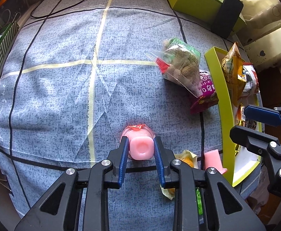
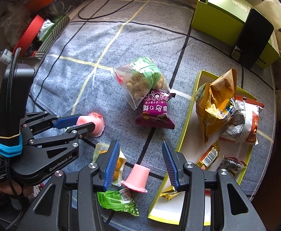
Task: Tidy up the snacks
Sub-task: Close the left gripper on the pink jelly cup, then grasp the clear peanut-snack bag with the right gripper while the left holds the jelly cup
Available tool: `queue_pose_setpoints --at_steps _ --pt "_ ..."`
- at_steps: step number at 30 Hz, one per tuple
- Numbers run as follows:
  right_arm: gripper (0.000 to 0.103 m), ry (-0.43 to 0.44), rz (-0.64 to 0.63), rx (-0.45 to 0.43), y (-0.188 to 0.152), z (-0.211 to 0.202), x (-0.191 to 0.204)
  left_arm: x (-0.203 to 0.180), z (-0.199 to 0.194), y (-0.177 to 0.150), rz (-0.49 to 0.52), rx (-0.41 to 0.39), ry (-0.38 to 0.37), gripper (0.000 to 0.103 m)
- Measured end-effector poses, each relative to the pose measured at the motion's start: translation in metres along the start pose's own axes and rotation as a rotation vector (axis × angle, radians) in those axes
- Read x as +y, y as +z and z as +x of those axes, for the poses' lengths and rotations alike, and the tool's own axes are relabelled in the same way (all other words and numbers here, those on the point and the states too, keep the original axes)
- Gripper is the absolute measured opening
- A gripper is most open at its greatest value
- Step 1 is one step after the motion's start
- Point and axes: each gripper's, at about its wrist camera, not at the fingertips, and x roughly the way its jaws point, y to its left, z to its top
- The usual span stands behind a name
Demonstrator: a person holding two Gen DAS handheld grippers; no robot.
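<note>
A blue-grey checked cloth (image 1: 63,96) covers the table, and on it the left gripper (image 1: 140,148) points steeply down with its jaws closed narrow on a pink jelly cup (image 1: 141,147) that stands upside down, one blue pad pressed to each side. Just right of it lie an orange-filled jelly cup (image 2: 117,165) under a torn clear wrapper and a second pink jelly cup (image 2: 136,177), also upside down; this one sits between the jaws of the right gripper (image 2: 140,165), which stand wide apart and clear of it. Near that cup, a green pea packet (image 2: 119,200) lies partly under the right gripper's frame. Farther off in the middle of the cloth, a clear bag of peanuts (image 2: 140,80) rests with its near edge overlapping a purple plum packet (image 2: 155,109). Along the right stands a shallow lime-green tray (image 2: 186,134), and in it lie a crumpled yellow bag (image 2: 215,104) leaning on a white-and-red bag (image 2: 244,123), with a small barcode-printed packet (image 2: 207,157), a dark wrapped sweet (image 2: 232,165) and a gold-foil sweet (image 2: 167,194) nearer. At the far right corner a closed green box (image 2: 217,19) lies on its side with a black slab (image 2: 253,38) propped against it. A black cable (image 2: 94,15) loops over the far left of the cloth, beside a striped box (image 2: 52,34) and red and orange clutter beyond the cloth's edge.
</note>
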Motion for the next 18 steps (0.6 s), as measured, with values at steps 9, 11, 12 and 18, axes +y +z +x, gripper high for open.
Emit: queue_pose_setpoints --at_steps 9,11,12,18 --pt "0.045 0.049 0.026 -0.034 0.021 0.006 -0.009 0.02 -0.014 0.004 -0.053 -0.033 -0.004 0.026" --pt "0.045 0.074 0.045 -0.041 0.029 0.007 -0.011 0.025 -0.018 0.004 -0.067 -0.04 -0.001 0.026" --pt "0.045 0.09 0.06 -0.043 0.033 0.008 -0.013 0.028 -0.021 0.003 -0.073 -0.043 -0.001 0.026" --pt "0.045 0.191 0.161 -0.028 0.056 0.021 -0.02 0.041 -0.032 0.002 -0.1 -0.058 0.001 0.026"
